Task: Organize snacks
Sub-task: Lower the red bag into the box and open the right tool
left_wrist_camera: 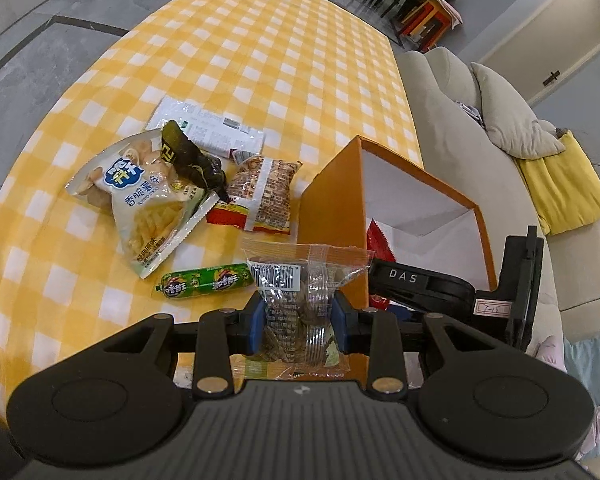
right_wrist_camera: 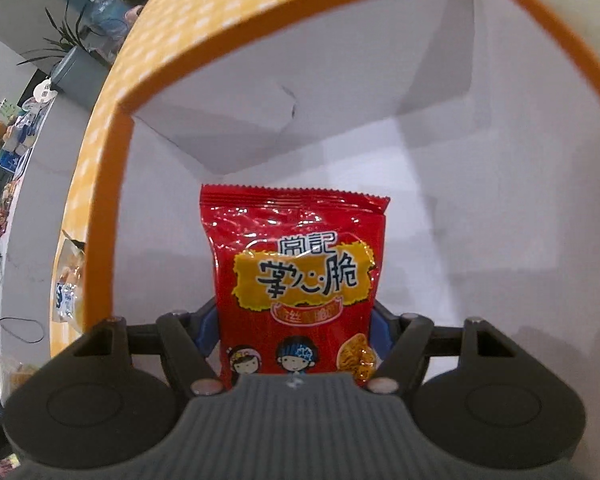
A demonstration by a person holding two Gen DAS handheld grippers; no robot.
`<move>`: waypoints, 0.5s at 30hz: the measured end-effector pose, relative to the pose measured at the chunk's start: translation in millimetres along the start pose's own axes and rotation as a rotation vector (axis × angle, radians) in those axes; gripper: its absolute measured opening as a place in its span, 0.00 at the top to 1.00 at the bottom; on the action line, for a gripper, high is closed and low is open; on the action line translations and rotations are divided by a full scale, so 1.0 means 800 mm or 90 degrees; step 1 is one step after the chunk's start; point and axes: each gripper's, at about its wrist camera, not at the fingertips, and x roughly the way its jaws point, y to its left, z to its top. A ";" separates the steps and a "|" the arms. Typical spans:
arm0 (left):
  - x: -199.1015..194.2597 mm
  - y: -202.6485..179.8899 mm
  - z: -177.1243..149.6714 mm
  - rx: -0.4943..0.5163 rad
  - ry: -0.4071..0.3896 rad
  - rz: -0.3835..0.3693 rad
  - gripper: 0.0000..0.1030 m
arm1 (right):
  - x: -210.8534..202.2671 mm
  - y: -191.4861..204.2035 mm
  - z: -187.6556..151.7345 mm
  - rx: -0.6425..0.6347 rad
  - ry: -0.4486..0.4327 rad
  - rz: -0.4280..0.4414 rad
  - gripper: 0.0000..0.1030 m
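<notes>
Right gripper [right_wrist_camera: 296, 328] inside orange box [right_wrist_camera: 100, 216], fingers closed on red snack packet [right_wrist_camera: 300, 272], held upright, top edge forward, likely so it drops flat against white box floor. Packet not yet resting on bottom, as far as visible.

Left gripper [left_wrist_camera: 298, 318] waits just beside box wall [left_wrist_camera: 332, 208], fingers pinched narrow on clear packet [left_wrist_camera: 300, 280], probably queued next.

Loose snacks on checked surface [left_wrist_camera: 260, 60]: chip bag [left_wrist_camera: 140, 200], green sausage [left_wrist_camera: 204, 280], dark packet [left_wrist_camera: 192, 156], cracker pack [left_wrist_camera: 260, 196]. Kept clustered near box for short reach.
</notes>
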 end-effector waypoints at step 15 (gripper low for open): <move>-0.014 -0.019 -0.003 0.017 -0.001 -0.004 0.63 | -0.052 -0.008 -0.018 -0.035 -0.025 0.016 0.13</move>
